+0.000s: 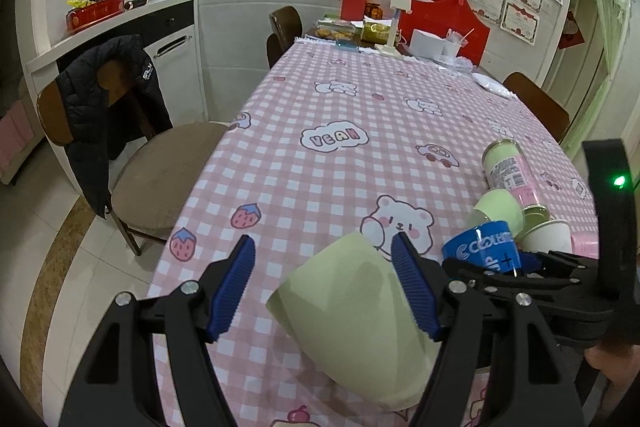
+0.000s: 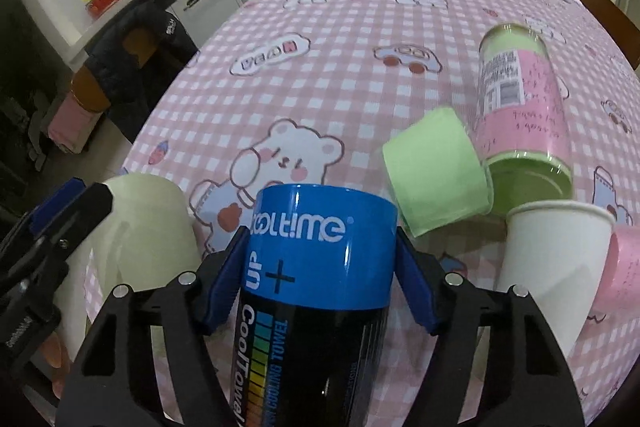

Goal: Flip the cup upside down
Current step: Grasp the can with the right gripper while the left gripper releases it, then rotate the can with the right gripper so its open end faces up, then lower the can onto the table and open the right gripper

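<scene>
pink checked tablecloth (image 1: 320, 163), green cup (image 1: 356, 311) beside crowded bottles (image 2: 520, 99)

Matt pale-green cup (image 1: 356, 323), glossy blue plastic-looking canister (image 2: 320, 267), matt white paper cup (image 2: 552, 267), checked cloth tablecloth (image 1: 320, 99).

Right gripper (image 2: 320, 279): blue-padded jaws closed on the blue-and-black canister (image 2: 316, 291) — pads against both sides of its blue band.
Left gripper (image 2: 52, 227): at the left edge, partly cut off, against the pale green cup (image 2: 140, 239).
Green cup (image 2: 436, 173): lying tilted on the tablecloth (image 2: 340, 67), touching the clear tube (image 2: 520, 107).
White paper cup (image 2: 552, 263): right of the canister — just beside a pink cup (image 2: 622, 275).
</scene>
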Available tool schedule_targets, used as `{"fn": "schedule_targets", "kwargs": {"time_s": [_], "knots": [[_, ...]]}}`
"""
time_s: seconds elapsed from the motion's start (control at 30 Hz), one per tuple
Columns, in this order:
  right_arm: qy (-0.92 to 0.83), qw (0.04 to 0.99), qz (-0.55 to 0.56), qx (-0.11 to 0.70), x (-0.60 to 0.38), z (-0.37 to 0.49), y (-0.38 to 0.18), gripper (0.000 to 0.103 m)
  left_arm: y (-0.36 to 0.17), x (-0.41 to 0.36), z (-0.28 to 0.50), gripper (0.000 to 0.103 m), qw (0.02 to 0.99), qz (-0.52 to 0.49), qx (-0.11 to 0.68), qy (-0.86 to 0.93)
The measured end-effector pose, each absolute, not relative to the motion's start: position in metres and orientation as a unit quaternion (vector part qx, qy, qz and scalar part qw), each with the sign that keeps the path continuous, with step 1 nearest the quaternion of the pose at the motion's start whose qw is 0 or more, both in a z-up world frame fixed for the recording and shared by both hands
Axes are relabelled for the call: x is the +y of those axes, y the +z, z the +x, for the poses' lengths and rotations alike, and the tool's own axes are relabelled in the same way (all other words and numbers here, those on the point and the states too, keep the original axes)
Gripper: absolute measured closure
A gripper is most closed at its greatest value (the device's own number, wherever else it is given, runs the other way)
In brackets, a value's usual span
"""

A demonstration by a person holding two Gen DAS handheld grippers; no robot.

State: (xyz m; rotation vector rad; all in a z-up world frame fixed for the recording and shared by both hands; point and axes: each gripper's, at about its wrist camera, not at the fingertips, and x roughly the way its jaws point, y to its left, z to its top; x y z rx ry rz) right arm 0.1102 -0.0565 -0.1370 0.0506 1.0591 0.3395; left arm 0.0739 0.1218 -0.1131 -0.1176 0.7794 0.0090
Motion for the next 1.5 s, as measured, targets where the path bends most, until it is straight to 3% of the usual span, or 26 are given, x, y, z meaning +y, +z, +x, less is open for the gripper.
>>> {"fn": "schedule_targets", "kwargs": {"time_s": [0.63,1.3,1.5], "knots": [[0.185,0.916,-0.033,0.355,-0.048,0.106,-0.101,0.038,-0.102,0.118,0.076,0.033,0.928,-0.059,0.367,0.015],[0.180,0.929,-0.036,0.321,-0.049,0.086,-0.100,0.038,-0.099,0.110,0.072,0.033,0.930,-0.046,0.365,0.023],[0.178,0.932,-0.020,0.315,-0.056,0.079,-0.095,0.030,-0.092,0.109,0.064,0.033,0.934,-0.046,0.354,0.024]]}}
